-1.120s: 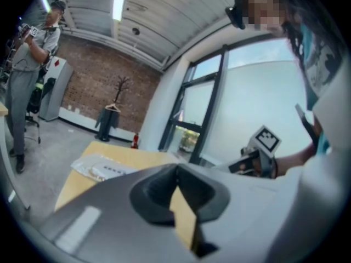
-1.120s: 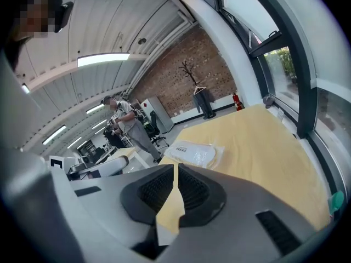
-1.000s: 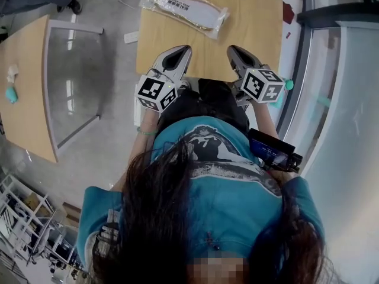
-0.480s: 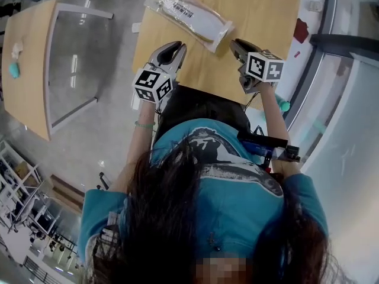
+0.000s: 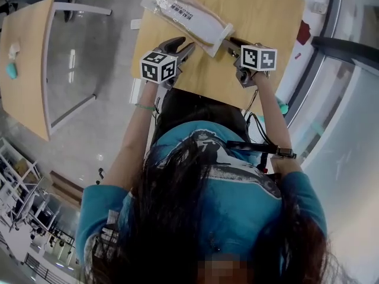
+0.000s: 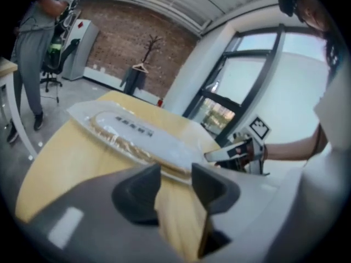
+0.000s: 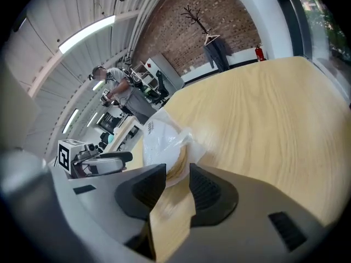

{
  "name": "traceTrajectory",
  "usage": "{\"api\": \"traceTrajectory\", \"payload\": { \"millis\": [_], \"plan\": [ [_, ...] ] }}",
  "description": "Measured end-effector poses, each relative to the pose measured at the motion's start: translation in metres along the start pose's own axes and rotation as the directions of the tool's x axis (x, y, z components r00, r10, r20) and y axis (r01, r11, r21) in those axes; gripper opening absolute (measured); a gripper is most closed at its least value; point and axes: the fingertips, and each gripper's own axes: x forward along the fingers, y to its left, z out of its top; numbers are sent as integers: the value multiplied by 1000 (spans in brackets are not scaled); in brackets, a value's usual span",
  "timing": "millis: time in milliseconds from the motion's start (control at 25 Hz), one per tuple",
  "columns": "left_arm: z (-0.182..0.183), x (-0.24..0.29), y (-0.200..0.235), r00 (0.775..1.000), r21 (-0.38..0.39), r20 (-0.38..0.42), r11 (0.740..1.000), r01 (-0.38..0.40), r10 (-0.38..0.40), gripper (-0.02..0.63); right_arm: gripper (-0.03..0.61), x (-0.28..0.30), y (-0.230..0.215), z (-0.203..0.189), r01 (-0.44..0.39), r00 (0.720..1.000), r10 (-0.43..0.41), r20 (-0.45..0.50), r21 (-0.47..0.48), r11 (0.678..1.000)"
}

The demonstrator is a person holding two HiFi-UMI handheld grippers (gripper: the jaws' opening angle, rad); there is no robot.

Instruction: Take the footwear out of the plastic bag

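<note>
A clear plastic bag [image 5: 188, 15] with pale footwear inside lies slantwise on the wooden table [image 5: 260, 10]. My left gripper [image 5: 180, 45] is at the bag's near long side, its jaws opening with nothing between them. In the left gripper view the bag [image 6: 131, 137] lies just past my left gripper [image 6: 175, 175]. My right gripper [image 5: 231, 45] is at the bag's right end, jaws opening too. In the right gripper view the bag's end [image 7: 167, 144] sits right at the tips of my right gripper [image 7: 177, 174], and the pads do not press on it.
A second wooden table [image 5: 23, 81] with a teal object [image 5: 11, 70] stands to the left, across a grey floor with a metal frame [image 5: 71, 58]. Window rails [image 5: 331, 46] run along the right. A person [image 6: 38, 48] stands in the background of the left gripper view.
Both grippers have moved forward from the table's near edge up to the bag, and their jaws have gone from shut to parted.
</note>
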Motion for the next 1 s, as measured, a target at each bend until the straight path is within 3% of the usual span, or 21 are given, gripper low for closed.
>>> {"api": "traceTrajectory", "payload": {
  "millis": [160,400,520,600,760,880,1000],
  "plan": [
    [-1,9,13,999,-35,-33,999,15,-16,163,114,0,-10,7,-5,1000,3,24,64,998],
    [2,21,26,999,-165,-21,986,36,-40,163,112,-6,-24,21,-19,998,13,61,97,995],
    [2,29,29,999,-194,-28,980,38,-44,163,112,-5,-22,24,-73,997,68,47,101,992],
    [2,33,30,998,-198,-40,980,36,-45,163,112,2,-15,25,-110,994,109,23,84,990],
    [5,38,37,997,-218,-63,976,22,-37,163,112,15,-14,31,-87,996,88,-28,12,996],
    [5,42,46,994,-262,-100,965,5,-32,163,112,18,-12,35,-133,990,133,-42,2,991],
    [4,46,51,989,-312,-137,950,3,-48,163,114,17,-8,39,-140,990,137,-41,-76,987]
  ]
}}
